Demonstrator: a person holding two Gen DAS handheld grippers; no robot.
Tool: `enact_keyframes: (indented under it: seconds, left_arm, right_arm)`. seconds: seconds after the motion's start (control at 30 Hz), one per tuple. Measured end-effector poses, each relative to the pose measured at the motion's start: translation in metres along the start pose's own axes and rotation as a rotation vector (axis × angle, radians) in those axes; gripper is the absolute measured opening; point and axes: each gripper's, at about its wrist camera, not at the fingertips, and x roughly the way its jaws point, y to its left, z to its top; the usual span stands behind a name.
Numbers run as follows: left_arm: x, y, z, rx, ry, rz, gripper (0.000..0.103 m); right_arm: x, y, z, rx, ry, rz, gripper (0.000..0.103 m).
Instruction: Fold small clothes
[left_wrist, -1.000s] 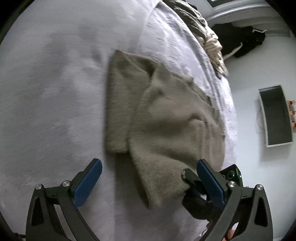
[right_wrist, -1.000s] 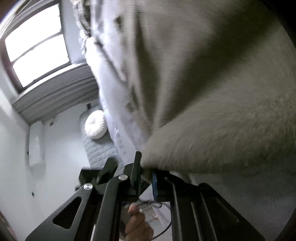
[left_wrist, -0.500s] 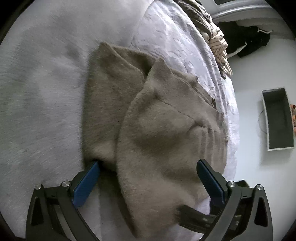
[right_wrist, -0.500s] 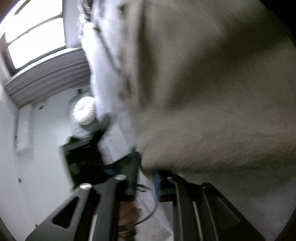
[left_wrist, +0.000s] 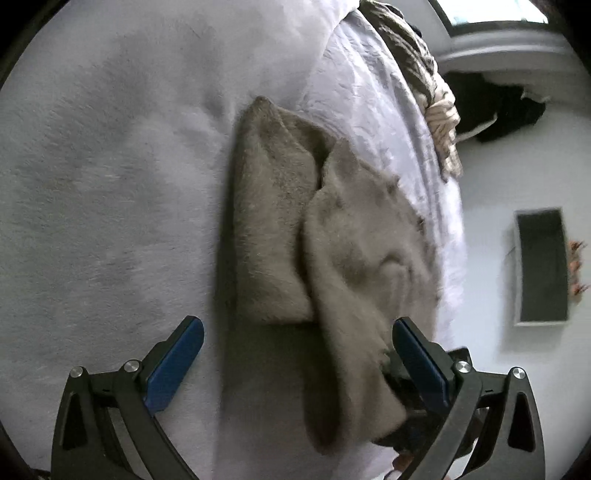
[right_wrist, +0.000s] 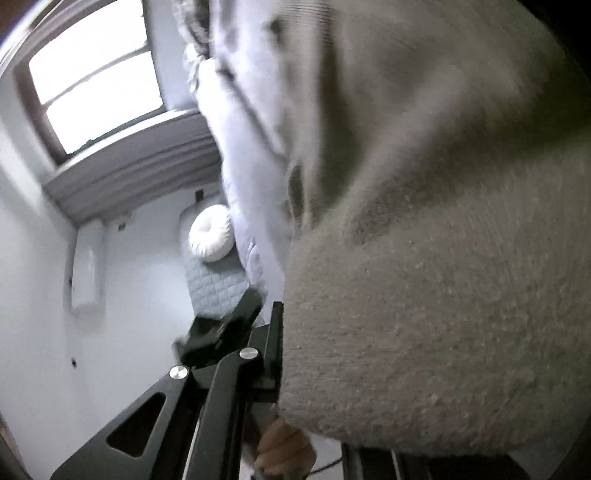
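A fuzzy taupe garment (left_wrist: 273, 229) lies partly folded on the pale lilac bed (left_wrist: 110, 184). Its upper layer (left_wrist: 354, 258) runs toward the lower right. My left gripper (left_wrist: 295, 354) hovers open just short of the garment; its blue pads (left_wrist: 177, 362) touch nothing. My right gripper (left_wrist: 397, 373) shows behind the left one's right finger, pinching the near corner of that upper layer. In the right wrist view the garment (right_wrist: 443, 295) fills the right side and drapes over my right gripper (right_wrist: 286, 321). Its jaws are closing on the cloth edge, and one finger is hidden.
A knitted striped throw (left_wrist: 439, 110) lies along the bed's far edge. On the floor beyond are dark clothes (left_wrist: 498, 107) and a grey open box (left_wrist: 541, 266). A window (right_wrist: 96, 96), a round white cushion (right_wrist: 210, 238) and a person's hand (right_wrist: 284, 446) show in the right wrist view.
The left gripper pushed in around the garment's near edge, then drew back, staying open. The cloth in the right gripper now hangs lower over it and hides one finger.
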Motion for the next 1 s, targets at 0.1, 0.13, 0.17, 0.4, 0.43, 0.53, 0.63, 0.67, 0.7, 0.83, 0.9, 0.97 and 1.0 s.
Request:
enact_keyframes:
  seconds: [0.1, 0.13, 0.17, 0.4, 0.43, 0.53, 0.63, 0.67, 0.7, 0.83, 0.9, 0.97, 1.0]
  left_arm:
    - [0.015, -0.007, 0.010, -0.006, 0.017, -0.045, 0.102]
    - [0.021, -0.011, 0.013, 0.000, 0.026, -0.053, 0.102]
    - [0.028, -0.017, 0.016, 0.018, 0.035, -0.060, 0.102]
    - [0.065, -0.070, 0.019, 0.255, 0.079, 0.116, 0.096]
    - [0.068, -0.073, 0.018, 0.272, 0.079, 0.139, 0.089]
    - [0.082, -0.073, 0.015, 0.305, 0.103, 0.247, 0.066]
    - [0.086, -0.069, 0.009, 0.323, 0.094, 0.308, 0.066]
    - [0.086, -0.069, 0.008, 0.328, 0.087, 0.322, 0.066]
    - [0.086, -0.070, 0.007, 0.332, 0.080, 0.335, 0.066]
    - [0.087, -0.072, 0.006, 0.329, 0.068, 0.358, 0.066]
    - [0.089, -0.075, 0.005, 0.333, 0.063, 0.368, 0.066]
    - [0.089, -0.074, 0.005, 0.341, 0.060, 0.378, 0.066]
    - [0.089, -0.074, 0.005, 0.344, 0.059, 0.382, 0.066]
  right_arm:
    - [-0.006, 0.017, 0.002, -0.070, 0.017, -0.024, 0.008]
    - [-0.006, 0.019, 0.002, -0.082, 0.022, -0.033, 0.008]
    - [-0.007, 0.020, 0.002, -0.093, 0.027, -0.044, 0.008]
    - [-0.009, 0.015, -0.005, -0.132, 0.076, -0.133, 0.008]
    - [-0.008, 0.014, -0.004, -0.133, 0.084, -0.149, 0.008]
    - [-0.005, 0.018, -0.001, -0.158, 0.120, -0.214, 0.012]
    - [-0.016, 0.015, -0.004, -0.205, 0.178, -0.361, 0.037]
    - [-0.020, 0.014, -0.005, -0.222, 0.198, -0.400, 0.046]
    - [-0.027, 0.017, -0.006, -0.249, 0.219, -0.435, 0.055]
    - [-0.059, 0.033, -0.005, -0.334, 0.232, -0.497, 0.055]
    - [-0.075, 0.041, -0.001, -0.363, 0.207, -0.524, 0.055]
    - [-0.082, 0.053, 0.008, -0.403, 0.160, -0.574, 0.055]
    - [-0.086, 0.058, 0.012, -0.422, 0.134, -0.603, 0.055]
